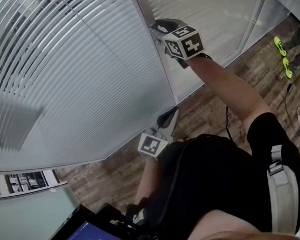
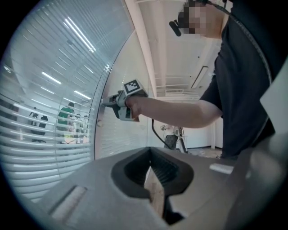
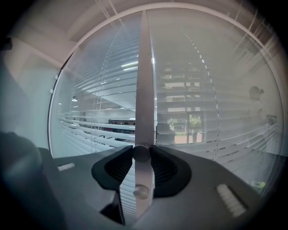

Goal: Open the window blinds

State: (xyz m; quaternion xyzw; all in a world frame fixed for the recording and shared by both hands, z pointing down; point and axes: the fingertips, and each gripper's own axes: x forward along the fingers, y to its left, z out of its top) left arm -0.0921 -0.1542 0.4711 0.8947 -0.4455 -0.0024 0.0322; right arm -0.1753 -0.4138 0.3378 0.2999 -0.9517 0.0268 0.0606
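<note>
Metal knob [image 3: 141, 153] between right hand-held gripper [image 1: 156, 26] jaws

**Light:** bright, diffuse daylight through the white horizontal slatted blinds [image 1: 72, 71]; the interior is evenly lit.
**Glare:** reflected ceiling strip lights [image 2: 80, 32] streak the left gripper view. The upper right of the head view is washed pale.
**Shadows:** soft and few. The person's black shirt [image 1: 222, 173] reads as a flat dark mass, and the backlit near foreground loses detail.
**Distortion:** strong fisheye bows the slats, with a black circular vignette in both gripper views.
**Focus:** the small round grey metal knob [image 3: 141, 153] and its near surroundings are soft; the distance is reasonably sharp.
</note>
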